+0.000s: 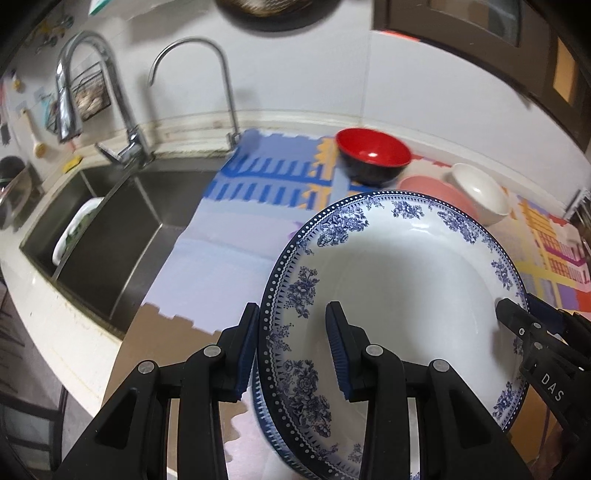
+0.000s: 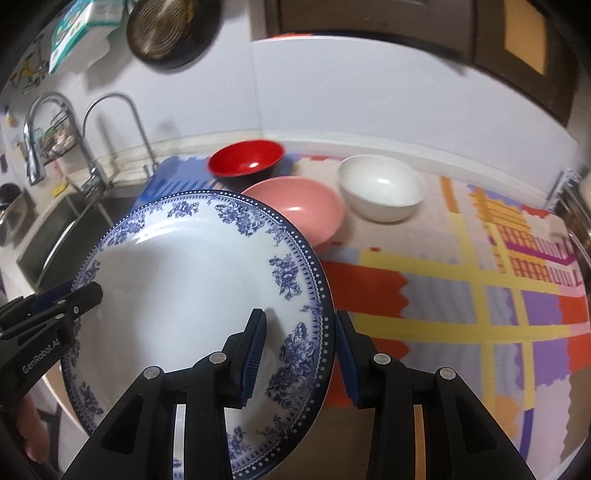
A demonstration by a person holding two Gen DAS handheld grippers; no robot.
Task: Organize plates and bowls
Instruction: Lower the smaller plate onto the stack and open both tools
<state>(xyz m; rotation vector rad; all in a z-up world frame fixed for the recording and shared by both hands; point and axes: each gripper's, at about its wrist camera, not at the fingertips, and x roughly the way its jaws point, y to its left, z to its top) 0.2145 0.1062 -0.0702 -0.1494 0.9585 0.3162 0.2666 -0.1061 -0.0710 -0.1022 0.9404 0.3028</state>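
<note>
A large white plate with a blue floral rim [image 1: 399, 280] [image 2: 177, 280] hangs tilted above the counter, held from both sides. My left gripper [image 1: 293, 306] is shut on its left rim, one finger over the face and one behind. My right gripper [image 2: 301, 313] is shut on the opposite rim in the same way. Each gripper's tip shows in the other's view, the right gripper [image 1: 508, 308] and the left gripper [image 2: 90, 293]. A second blue rim [image 1: 258, 406] shows just under the plate. Behind stand a red bowl [image 1: 373, 153] [image 2: 245, 158], a pink bowl [image 2: 295, 206] and a white bowl [image 2: 380, 184].
A colourful patterned mat [image 2: 480, 295] covers the counter. To the left lies a steel sink [image 1: 110, 236] with a white dish in it and two faucets [image 1: 125, 110] behind. A pan [image 2: 166, 29] hangs on the wall above. Dark cabinets [image 1: 517, 37] sit at the upper right.
</note>
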